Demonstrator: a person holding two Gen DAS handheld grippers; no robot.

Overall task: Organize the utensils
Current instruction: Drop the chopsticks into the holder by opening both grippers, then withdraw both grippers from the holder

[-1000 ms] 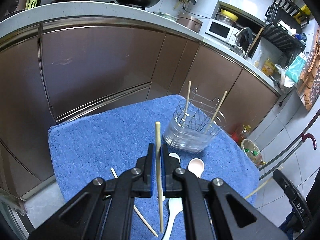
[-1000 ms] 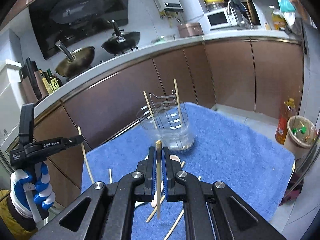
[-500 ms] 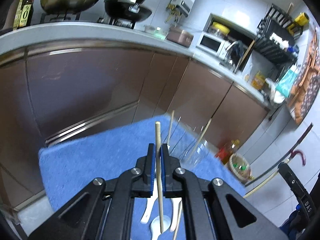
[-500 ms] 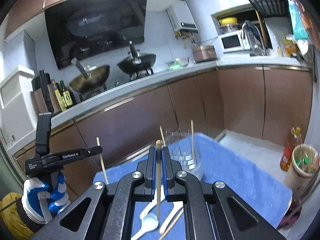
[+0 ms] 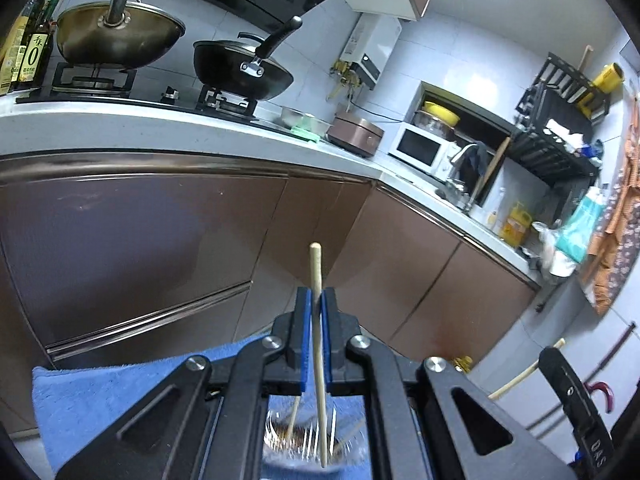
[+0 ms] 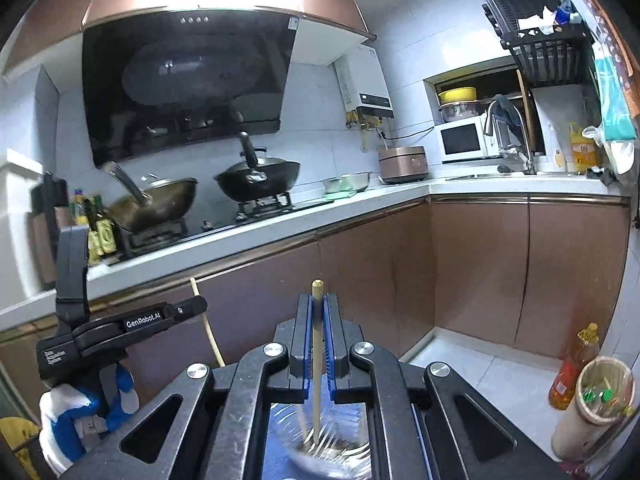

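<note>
A kitchen fills both views: a white desk (image 6: 360, 204) runs from the left edge to the right, turning a corner above brown cabinet doors (image 6: 480, 272), with a dark range hood (image 6: 188, 80) in the upper left of the right wrist view. On the stove stand a brass-coloured wok (image 5: 116, 36) and a black wok (image 5: 240, 68); a white microwave (image 6: 460, 142) sits in the wall niche at upper right, and a black rack (image 6: 536, 40) hangs above it. At the lower left of the left wrist view lies a blue towel (image 5: 100, 396), its far edge close to the cabinet fronts. At the bottom centre of each view, mostly hidden under the tongs, sits a clear utensil holder (image 5: 304, 440) with wire dividers and thin sticks leaning inside it; it looks blurred. The left tongs (image 5: 316, 300) are closed tight on a wooden chopstick (image 5: 318, 344) that stands nearly upright, its lower end down at the holder. The right tongs (image 6: 318, 308) are likewise pinched on a second chopstick (image 6: 317, 368), its lower tip over the holder's mouth. At lower right of the right wrist view a cylindrical bin (image 6: 596, 404) stands on the floor beside an oil bottle (image 6: 572, 364), well apart from the towel.
</note>
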